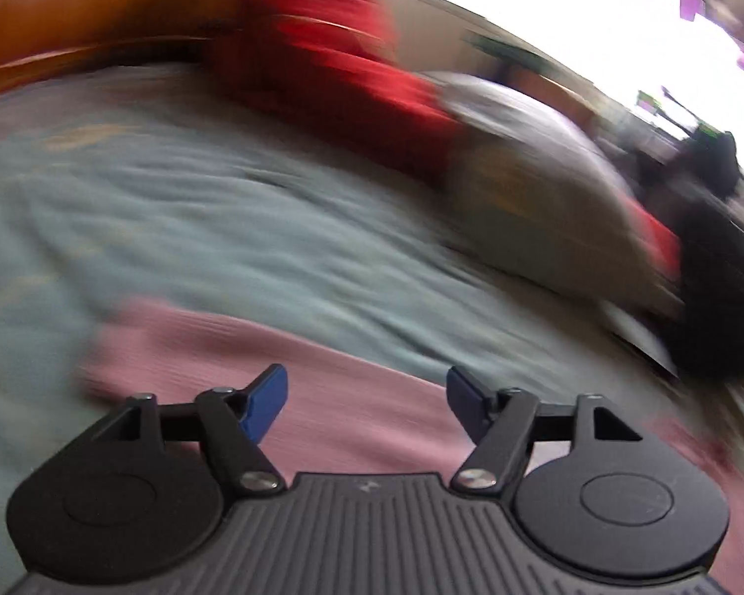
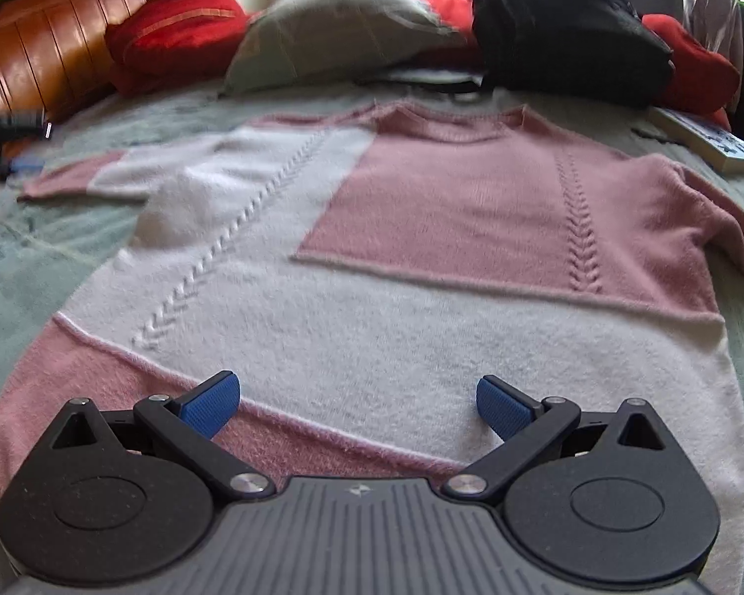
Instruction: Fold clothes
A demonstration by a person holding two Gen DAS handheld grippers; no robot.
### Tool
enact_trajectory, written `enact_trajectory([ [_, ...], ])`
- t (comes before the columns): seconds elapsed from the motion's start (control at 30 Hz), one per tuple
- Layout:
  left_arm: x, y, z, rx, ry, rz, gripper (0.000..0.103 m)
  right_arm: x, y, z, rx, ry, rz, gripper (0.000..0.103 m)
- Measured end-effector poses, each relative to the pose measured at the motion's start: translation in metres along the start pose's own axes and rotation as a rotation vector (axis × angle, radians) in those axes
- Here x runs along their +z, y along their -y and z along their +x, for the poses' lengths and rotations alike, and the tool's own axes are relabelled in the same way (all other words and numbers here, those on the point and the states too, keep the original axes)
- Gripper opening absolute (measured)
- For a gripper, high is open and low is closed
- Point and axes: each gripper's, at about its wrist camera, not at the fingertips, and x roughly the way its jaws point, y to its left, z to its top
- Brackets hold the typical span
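Pink-and-white sweater (image 2: 372, 258) lies flat on a green bedspread (image 2: 30, 243).
Right gripper (image 2: 358, 404) and left gripper (image 1: 367, 399) both gape wide, empty; red cushion (image 2: 173, 25) at ten o'clock.

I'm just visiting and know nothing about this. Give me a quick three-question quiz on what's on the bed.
1. True or false: the sweater lies spread flat on the bed.
2. Which two colours make up the sweater?
3. What sits beyond the collar: A) grey pillow and black bag, B) a laptop, C) shoes?

Key: 1 true. 2 pink and white. 3 A.
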Motion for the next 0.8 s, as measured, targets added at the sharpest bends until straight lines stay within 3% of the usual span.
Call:
enact_trajectory([
  [0.1, -0.019, 0.075, 0.005, -0.213, -0.119, 0.128, 0.079, 0.0, -0.004, -0.001, -0.003, -0.01, -0.014, 0.103],
  [0.23, -0.065, 0.156, 0.012, -0.508, -0.339, 0.187, 0.081, -0.002, -0.003, -0.005, 0.016, -0.005, 0.002, 0.103],
  [0.33, -0.095, 0.189, 0.024, -0.597, -0.435, 0.196, 0.081, -0.005, 0.0, -0.006, 0.023, -0.004, 0.013, 0.103],
  [0.43, -0.113, 0.19, 0.046, -0.52, -0.479, 0.192, 0.081, -0.006, 0.004, -0.009, 0.038, 0.003, 0.027, 0.103],
  [0.53, -0.12, 0.169, 0.062, -0.48, -0.443, 0.189, 0.074, -0.009, 0.01, -0.01, 0.052, 0.01, 0.039, 0.103],
  [0.63, -0.121, 0.155, 0.053, -0.478, -0.414, 0.149, 0.07, -0.012, 0.018, -0.012, 0.062, 0.014, 0.056, 0.103],
  [0.8, -0.123, 0.167, 0.027, -0.424, -0.401, 0.208, 0.071, -0.017, 0.03, -0.017, 0.085, 0.029, 0.091, 0.103],
])
